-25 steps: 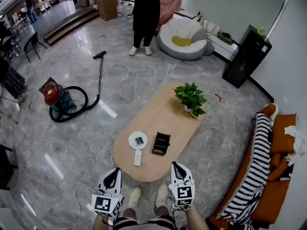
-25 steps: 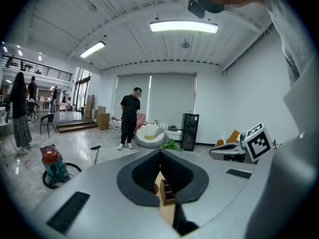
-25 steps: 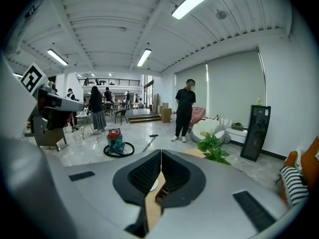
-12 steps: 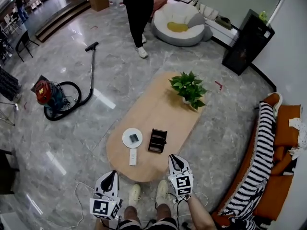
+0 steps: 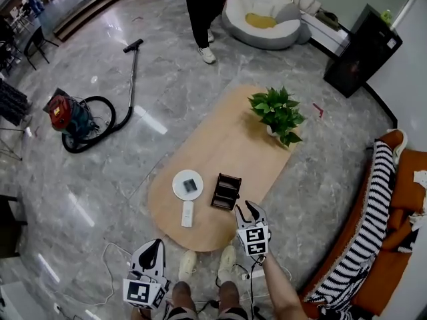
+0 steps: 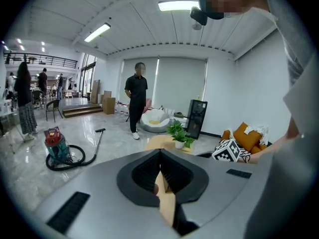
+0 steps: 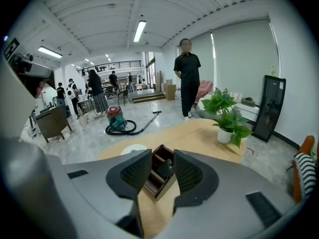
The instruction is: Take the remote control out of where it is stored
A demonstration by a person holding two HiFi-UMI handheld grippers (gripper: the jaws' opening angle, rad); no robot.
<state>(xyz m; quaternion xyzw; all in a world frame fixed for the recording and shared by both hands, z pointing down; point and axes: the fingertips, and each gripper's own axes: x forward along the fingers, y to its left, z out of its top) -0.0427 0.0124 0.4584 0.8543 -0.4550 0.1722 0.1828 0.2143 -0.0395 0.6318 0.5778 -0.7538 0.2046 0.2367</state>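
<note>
A dark brown wooden organizer box (image 5: 226, 191) stands on the oval wooden table (image 5: 227, 145) near its front end. In the right gripper view a dark rounded remote control (image 7: 164, 169) sticks up inside the box (image 7: 158, 176). My right gripper (image 5: 245, 209) hovers just in front of the box at the table's near edge. Its jaws are opening, with nothing between them (image 7: 162, 156). My left gripper (image 5: 154, 245) hangs low over the floor, short of the table, with its jaws together (image 6: 160, 156).
A slim white remote (image 5: 187, 213) and a white plate (image 5: 187, 185) bearing a small dark object lie left of the box. A potted plant (image 5: 278, 114) stands at the table's far end. A vacuum cleaner (image 5: 70, 119), a standing person (image 5: 205, 5) and an orange sofa (image 5: 393, 245) surround the table.
My right gripper has moved forward to the box and its jaws have parted from shut. The left gripper stayed low near my feet. The head view shifted.
</note>
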